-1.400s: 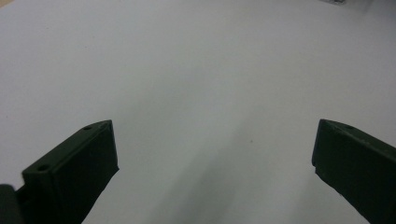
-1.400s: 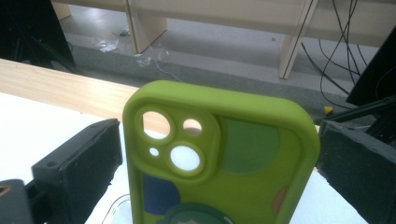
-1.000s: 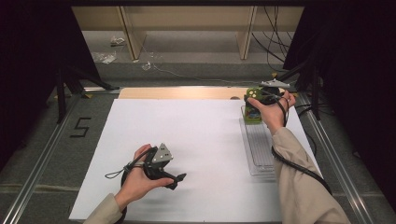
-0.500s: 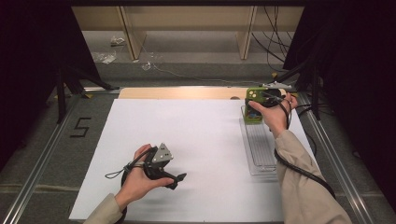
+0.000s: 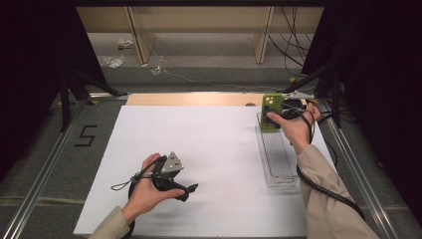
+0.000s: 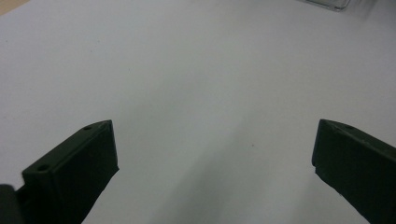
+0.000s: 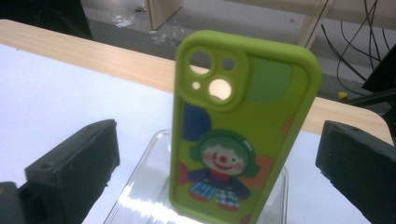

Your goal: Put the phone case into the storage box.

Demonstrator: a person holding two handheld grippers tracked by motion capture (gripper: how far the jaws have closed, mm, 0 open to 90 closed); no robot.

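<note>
Surface: white sheet [image 5: 209,149] covers most of the table, with a strip of bare wood [image 5: 189,99] along its far edge and grey floor beyond.
Right arm: beige sleeve [image 5: 328,199] comes in from the bottom right corner and stretches forward over the tray; the hand is at the tray's far end.
Left arm: forearm enters at the bottom left, wrist turned inward, hand resting low over the near part of the sheet.
Tray: clear plastic tray [image 5: 278,159] lies lengthwise on the right side of the sheet.
Phone case: green phone case [image 7: 243,126] with a clown print stands upright at the far end of the tray, its camera cut-outs at the top.
Right gripper: right gripper [image 5: 293,110] has its jaws wide apart, one on either side of the case, touching neither edge and gripping nothing.
Left gripper: left gripper [image 5: 186,189] lies well apart from the tray, jaws spread wide over bare sheet, nothing between them.
</note>
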